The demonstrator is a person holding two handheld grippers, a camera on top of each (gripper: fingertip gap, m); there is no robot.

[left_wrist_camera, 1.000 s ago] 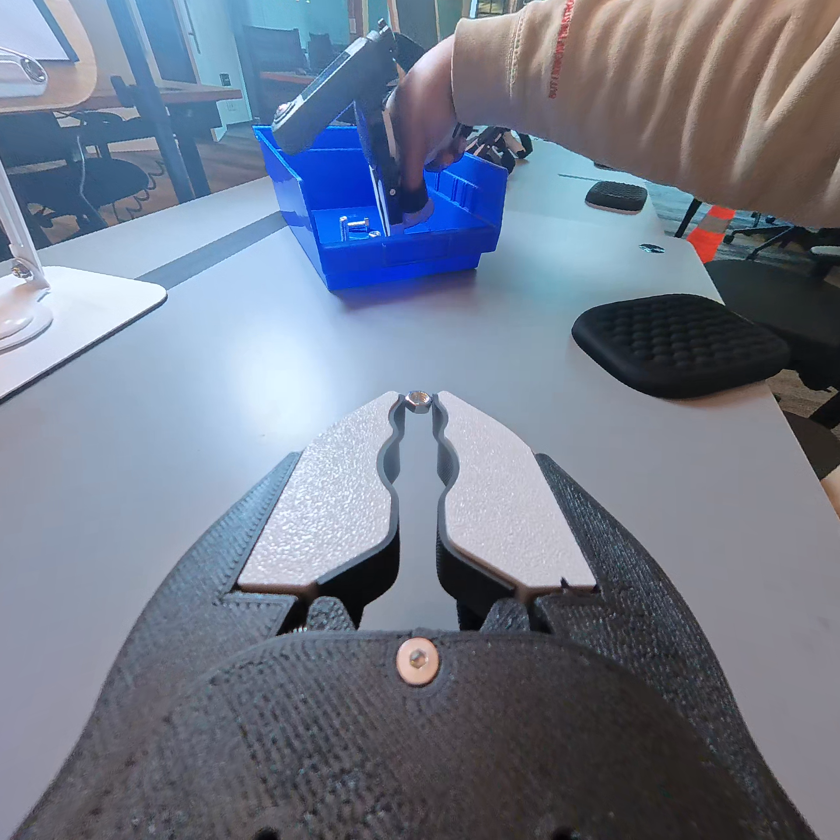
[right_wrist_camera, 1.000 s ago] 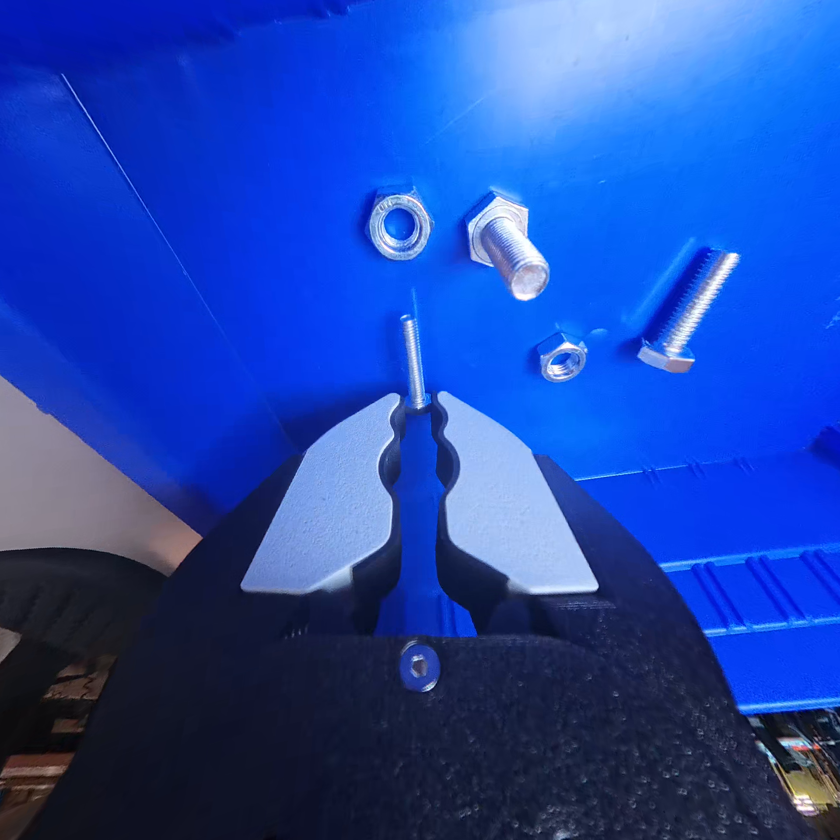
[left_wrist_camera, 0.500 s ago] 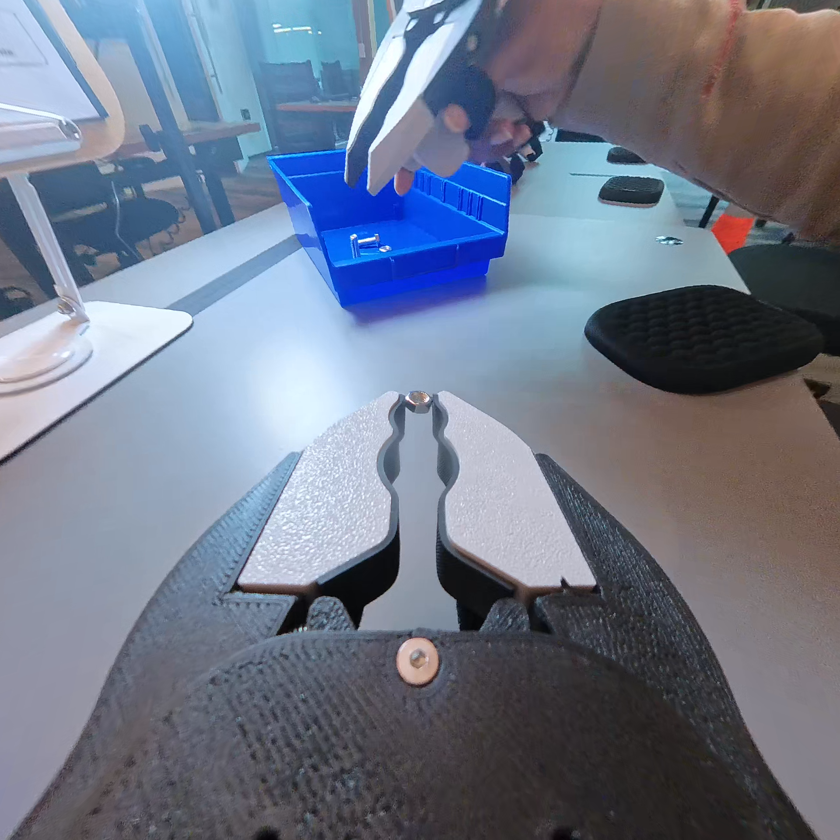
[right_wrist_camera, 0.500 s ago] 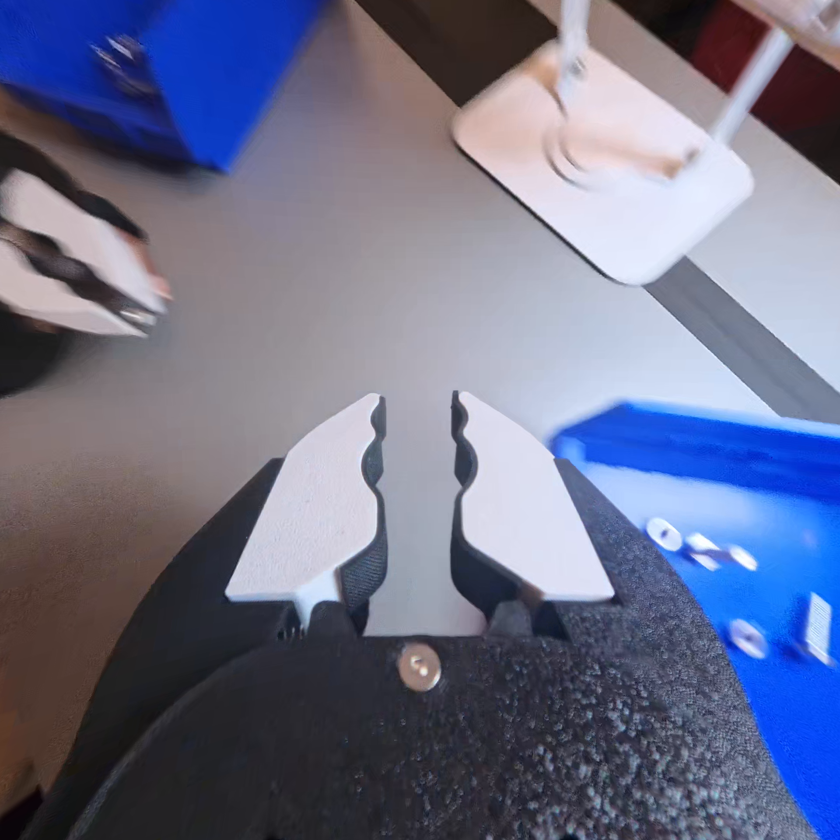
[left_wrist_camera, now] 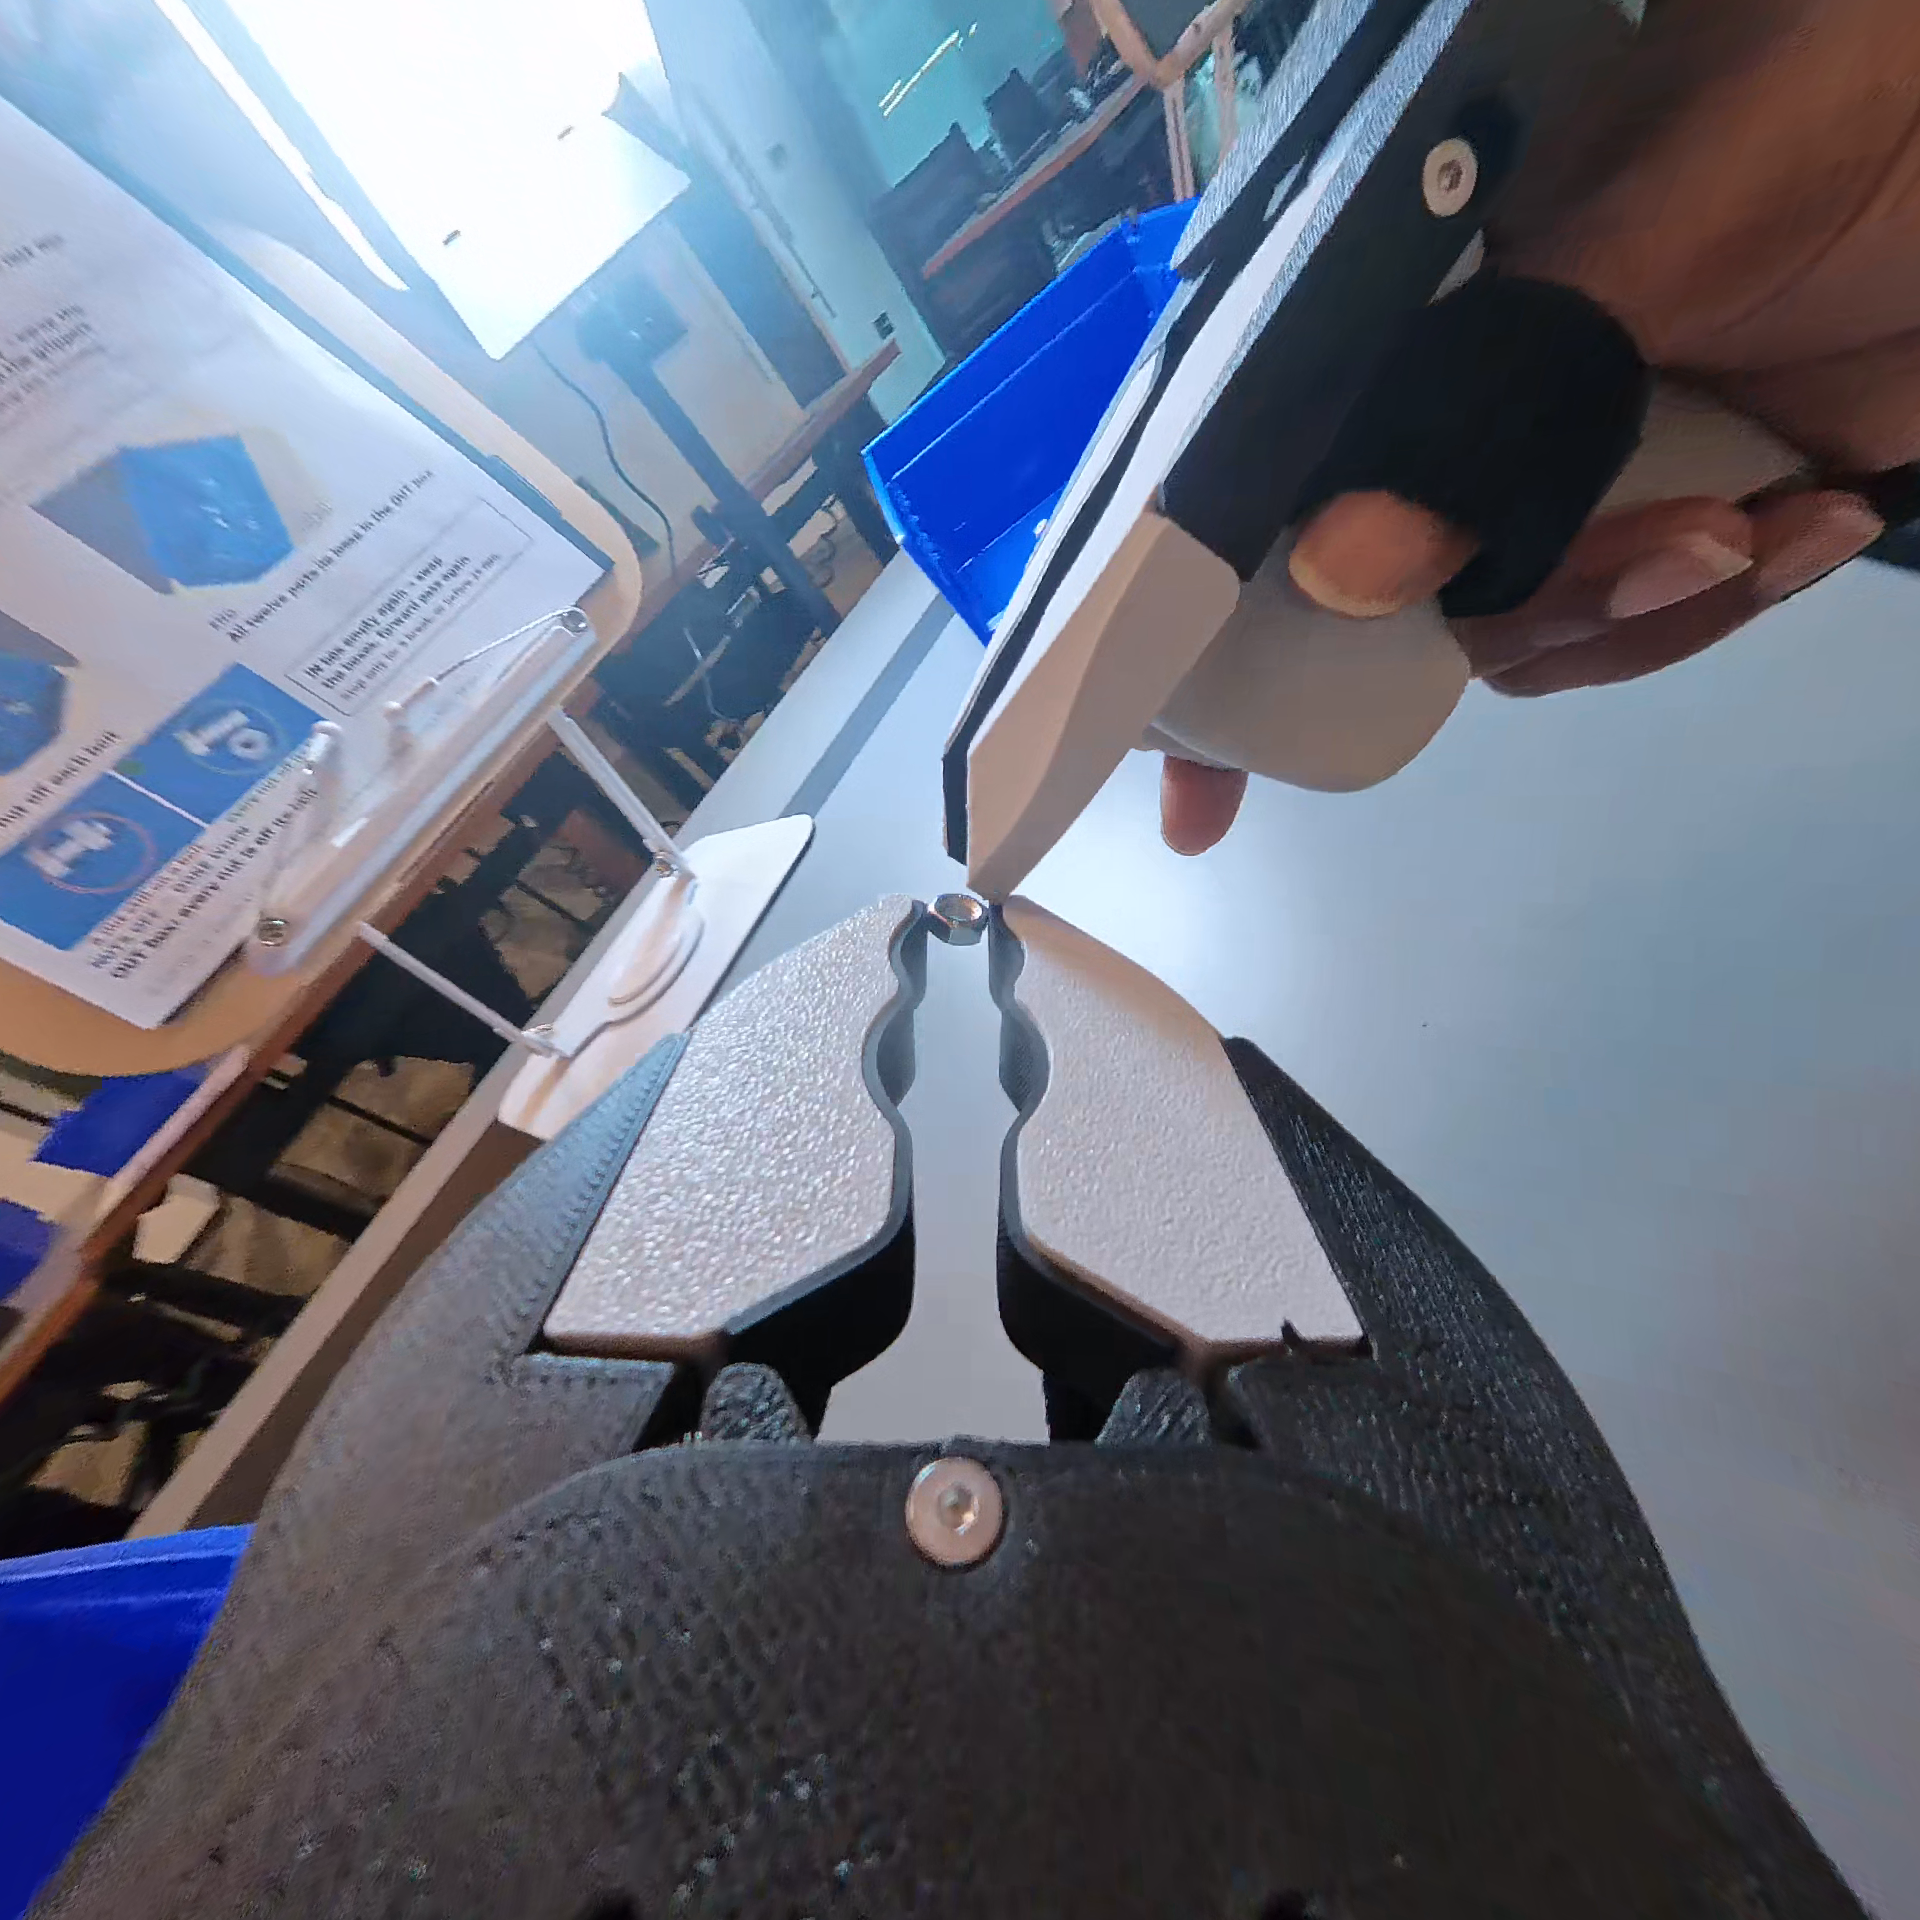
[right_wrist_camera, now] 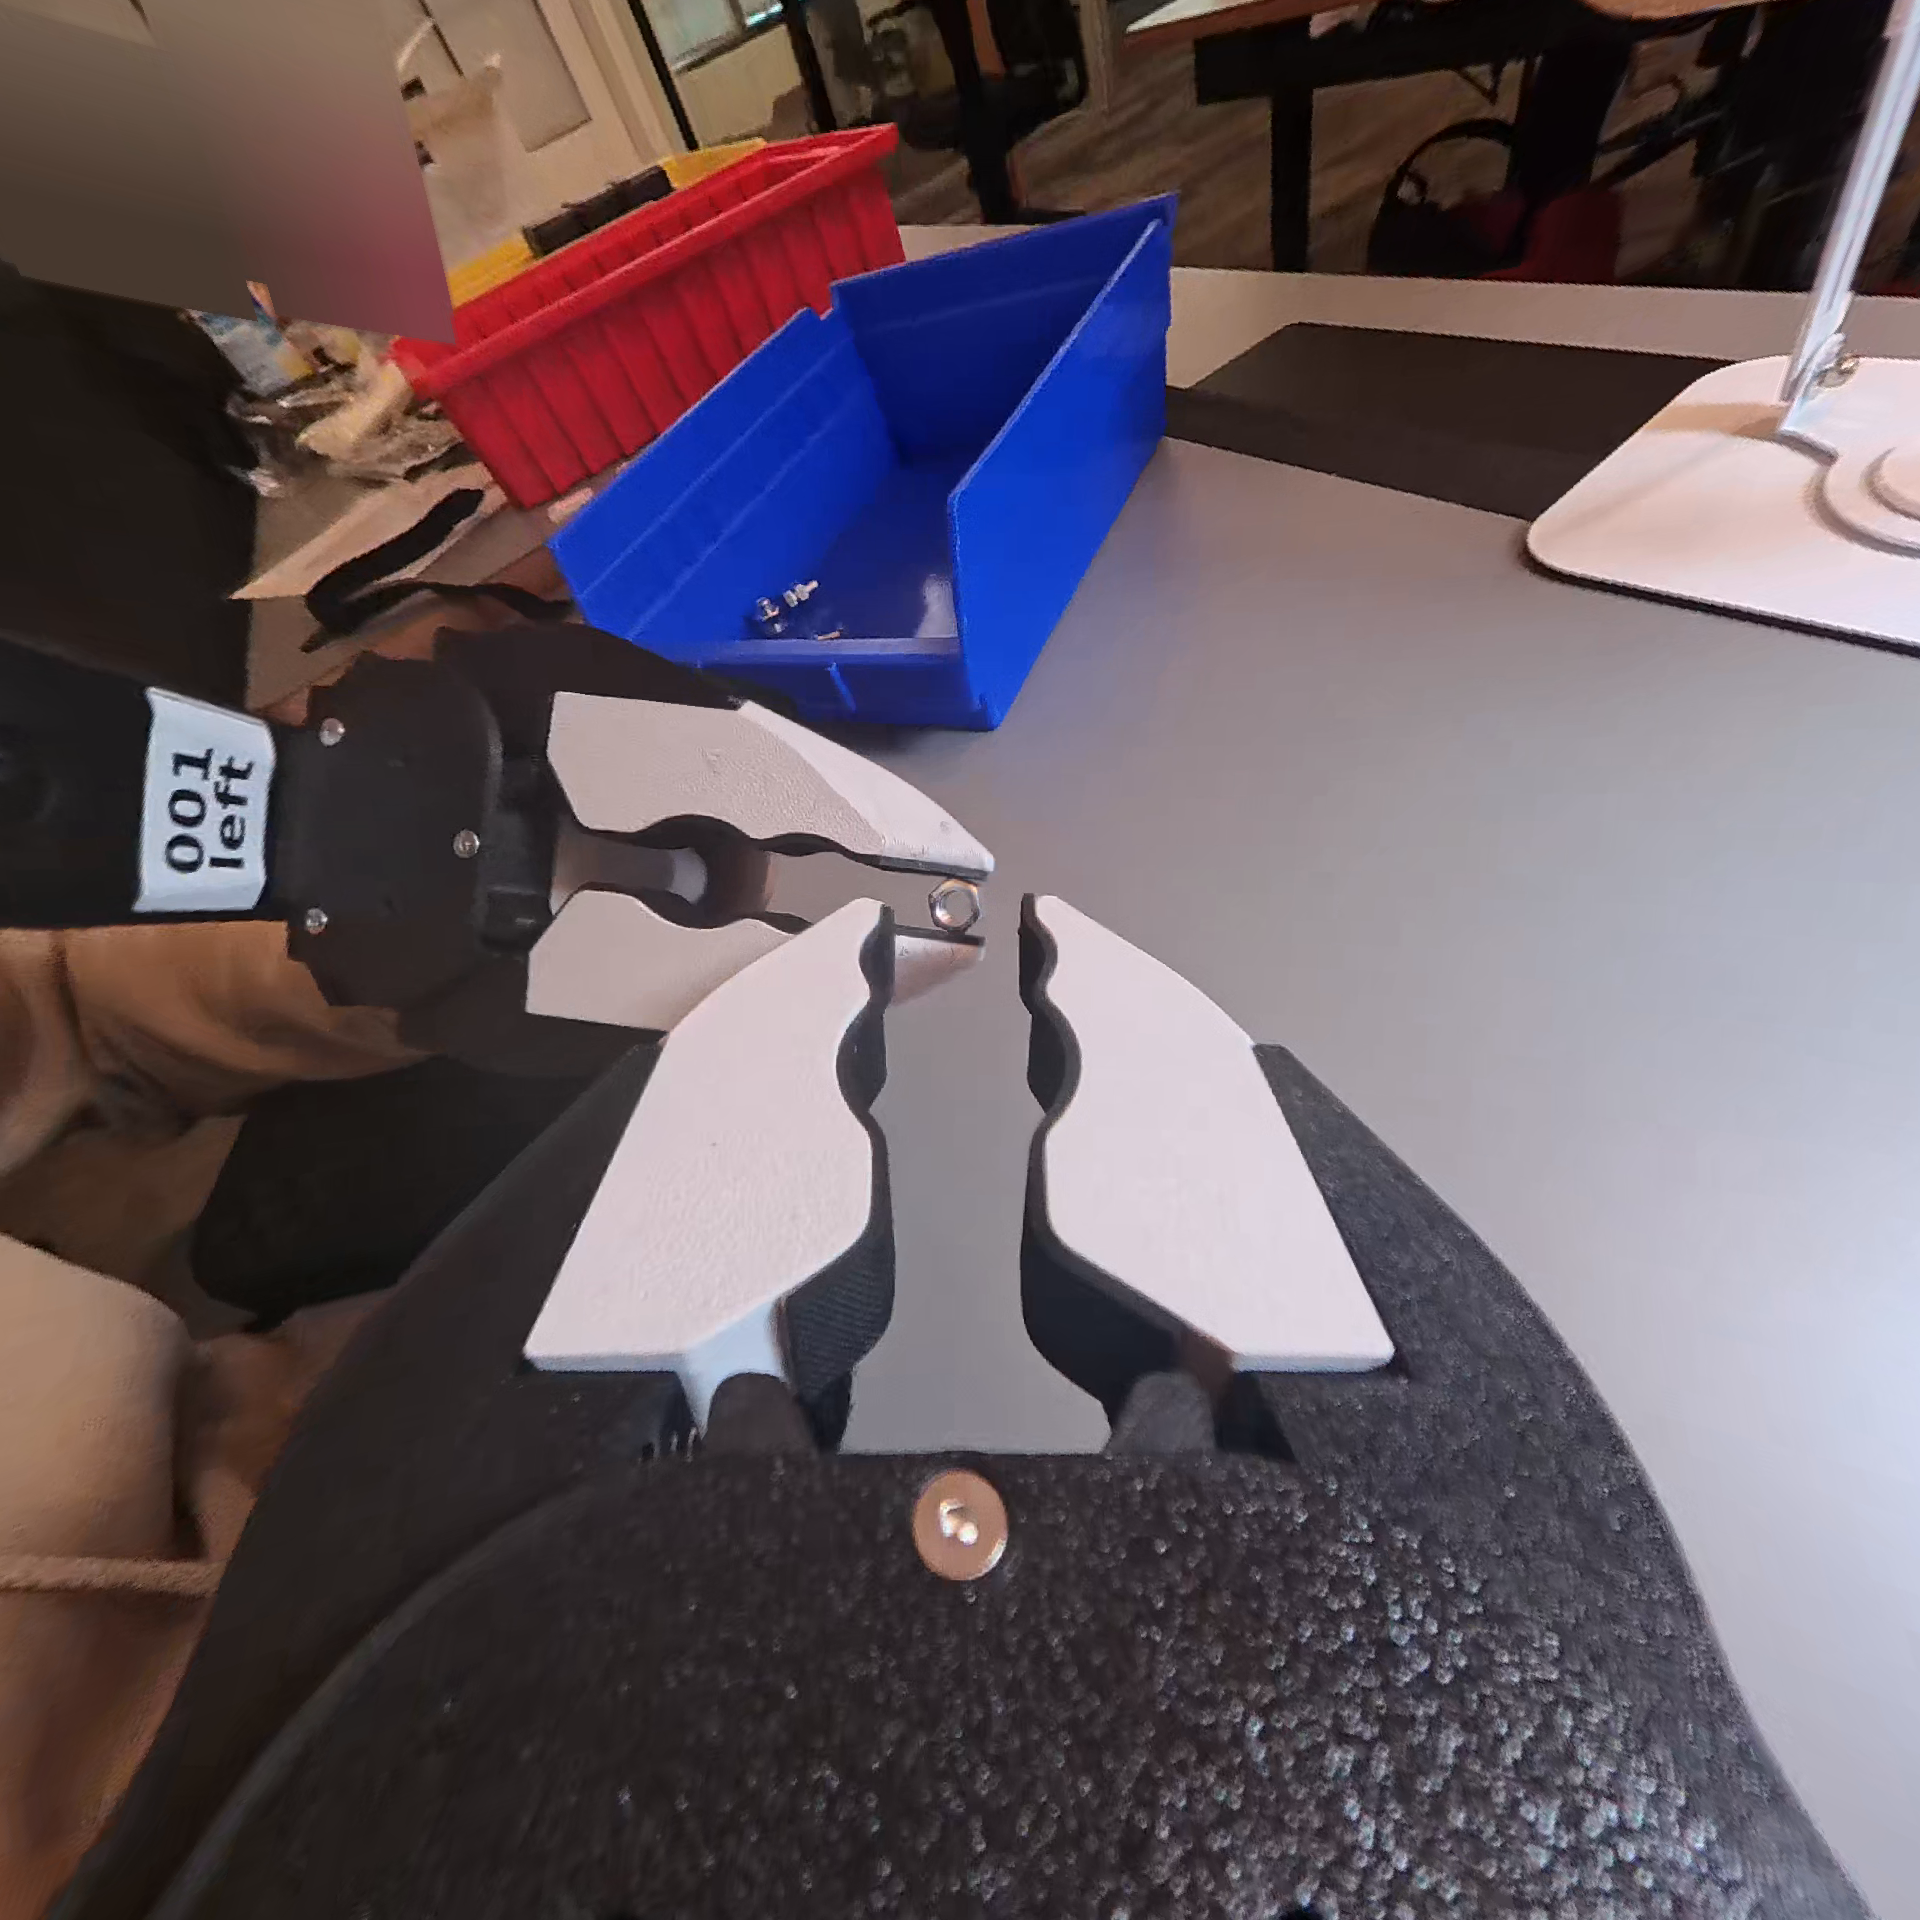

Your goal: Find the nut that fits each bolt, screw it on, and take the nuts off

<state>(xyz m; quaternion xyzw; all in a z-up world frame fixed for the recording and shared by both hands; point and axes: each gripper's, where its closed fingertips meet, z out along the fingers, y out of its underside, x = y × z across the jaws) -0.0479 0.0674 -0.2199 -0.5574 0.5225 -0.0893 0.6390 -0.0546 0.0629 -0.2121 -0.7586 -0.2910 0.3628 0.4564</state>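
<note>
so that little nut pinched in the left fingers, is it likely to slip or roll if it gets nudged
Probably stiff and light: the nut is small bare metal. It looks apt to slip, since the left gripper pinches it only at the very fingertips. If it dropped on the smooth grey table, it could roll on edge. The right gripper is open beside it.
</note>
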